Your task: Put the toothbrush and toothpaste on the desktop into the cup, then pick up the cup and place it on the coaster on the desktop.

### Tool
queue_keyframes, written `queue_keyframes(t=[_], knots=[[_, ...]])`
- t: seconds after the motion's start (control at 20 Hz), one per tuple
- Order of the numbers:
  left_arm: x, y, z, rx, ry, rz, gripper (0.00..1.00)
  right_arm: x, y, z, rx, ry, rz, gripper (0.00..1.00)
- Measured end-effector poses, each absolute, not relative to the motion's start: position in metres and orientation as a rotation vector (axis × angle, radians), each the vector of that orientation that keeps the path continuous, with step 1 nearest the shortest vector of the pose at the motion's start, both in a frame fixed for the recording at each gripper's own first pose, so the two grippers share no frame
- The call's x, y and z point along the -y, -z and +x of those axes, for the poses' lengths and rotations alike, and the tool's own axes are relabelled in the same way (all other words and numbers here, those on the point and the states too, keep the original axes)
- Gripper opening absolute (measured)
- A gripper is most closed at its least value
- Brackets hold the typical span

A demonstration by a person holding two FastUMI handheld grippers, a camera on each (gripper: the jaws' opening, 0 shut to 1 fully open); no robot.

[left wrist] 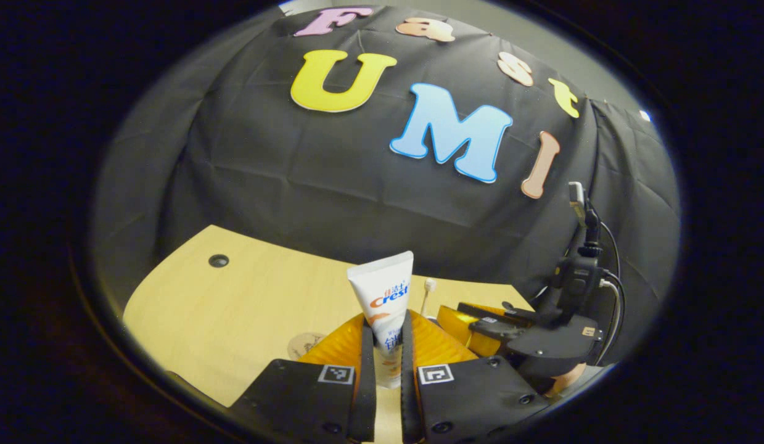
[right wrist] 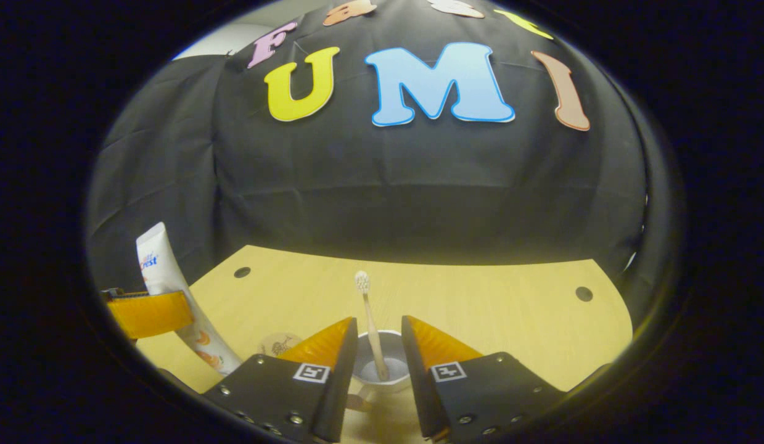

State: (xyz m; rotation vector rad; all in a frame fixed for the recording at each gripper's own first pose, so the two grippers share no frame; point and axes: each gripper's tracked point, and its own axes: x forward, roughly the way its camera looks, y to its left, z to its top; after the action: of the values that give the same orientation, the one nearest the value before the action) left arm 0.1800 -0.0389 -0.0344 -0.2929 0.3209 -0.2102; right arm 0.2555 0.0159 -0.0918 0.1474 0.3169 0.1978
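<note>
A white toothpaste tube [left wrist: 383,295] stands upright, pressed between both fingers of my left gripper [left wrist: 386,320], held above the wooden desktop [left wrist: 234,296]. In the right gripper view the tube [right wrist: 161,271] and the left gripper [right wrist: 150,313] appear at the far left. A white cup [right wrist: 382,370] sits low between the fingers of my right gripper [right wrist: 379,322], which is open. The toothbrush [right wrist: 370,320] leans inside the cup, head up, touching neither finger. A round coaster [right wrist: 277,343] lies on the desk left of the cup, also visible as the coaster [left wrist: 304,344] past my left finger.
The right gripper [left wrist: 511,336] with its cabled mount sits close on the right in the left gripper view, the toothbrush head [left wrist: 429,285] just beside it. The desktop [right wrist: 492,308] has small round holes [right wrist: 583,293] near its back corners; black cloth walls it behind.
</note>
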Motion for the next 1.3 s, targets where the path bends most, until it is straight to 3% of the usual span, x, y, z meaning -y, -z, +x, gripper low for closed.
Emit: queue_keyframes(t=[0.1,0.15,0.2,0.6,1.05,1.1,1.15,1.3], knots=[[0.049,0.023,0.188,-0.277,0.241,-0.283,0.23,-0.002,0.087,0.243,-0.310,-0.172,0.149,0.67],[0.053,0.017,0.192,-0.256,0.254,-0.275,0.28,0.008,0.083,0.235,-0.301,-0.145,0.147,0.86],[0.059,0.011,0.197,-0.236,0.269,-0.269,0.23,0.019,0.080,0.228,-0.290,-0.119,0.142,0.91],[0.113,-0.014,0.232,-0.121,0.373,-0.279,0.23,0.082,0.075,0.160,-0.282,0.030,0.120,0.89],[0.166,0.043,0.281,-0.193,0.406,-0.211,0.23,0.085,0.088,0.134,-0.335,0.036,0.170,0.91],[0.171,0.056,0.284,-0.210,0.404,-0.189,0.27,0.083,0.090,0.135,-0.342,0.030,0.177,0.91],[0.175,0.066,0.286,-0.220,0.401,-0.167,0.23,0.081,0.090,0.135,-0.342,0.027,0.184,0.91],[0.186,0.081,0.294,-0.235,0.391,-0.108,0.23,0.080,0.086,0.137,-0.337,0.025,0.192,0.91]])
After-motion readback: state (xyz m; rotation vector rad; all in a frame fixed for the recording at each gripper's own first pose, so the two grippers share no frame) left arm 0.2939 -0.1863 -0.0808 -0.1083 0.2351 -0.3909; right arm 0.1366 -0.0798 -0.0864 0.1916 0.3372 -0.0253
